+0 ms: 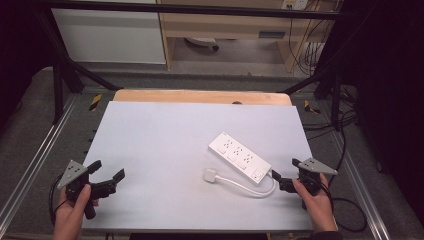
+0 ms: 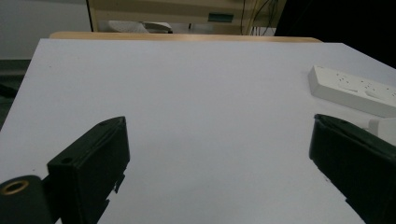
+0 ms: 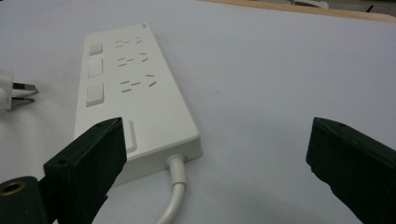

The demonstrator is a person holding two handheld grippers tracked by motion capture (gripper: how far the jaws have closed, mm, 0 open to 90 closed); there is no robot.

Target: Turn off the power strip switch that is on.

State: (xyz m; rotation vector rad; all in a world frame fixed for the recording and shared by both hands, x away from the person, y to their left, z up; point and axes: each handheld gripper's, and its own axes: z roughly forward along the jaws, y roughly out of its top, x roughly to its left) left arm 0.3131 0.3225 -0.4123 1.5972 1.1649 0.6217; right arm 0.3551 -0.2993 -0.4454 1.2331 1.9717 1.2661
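A white power strip (image 1: 240, 156) lies at an angle on the white table top (image 1: 160, 135), right of centre. Its white cable (image 1: 252, 188) loops back to a white plug (image 1: 210, 175) lying to its left. My right gripper (image 1: 286, 170) is open just behind the strip's cable end, with nothing between its jaws. In the right gripper view the strip (image 3: 135, 88) lies ahead of the left jaw, the cable (image 3: 175, 186) leaves its near end, and the plug (image 3: 11, 91) is at far left. My left gripper (image 1: 107, 172) stands open and empty near the front left corner.
A wooden table edge (image 1: 200, 96) shows beyond the white sheet. A black frame (image 1: 62, 75) and metal rails (image 1: 30, 165) border the table. A black cable (image 1: 350, 210) trails from the right gripper. In the left gripper view the strip (image 2: 350, 88) lies far right.
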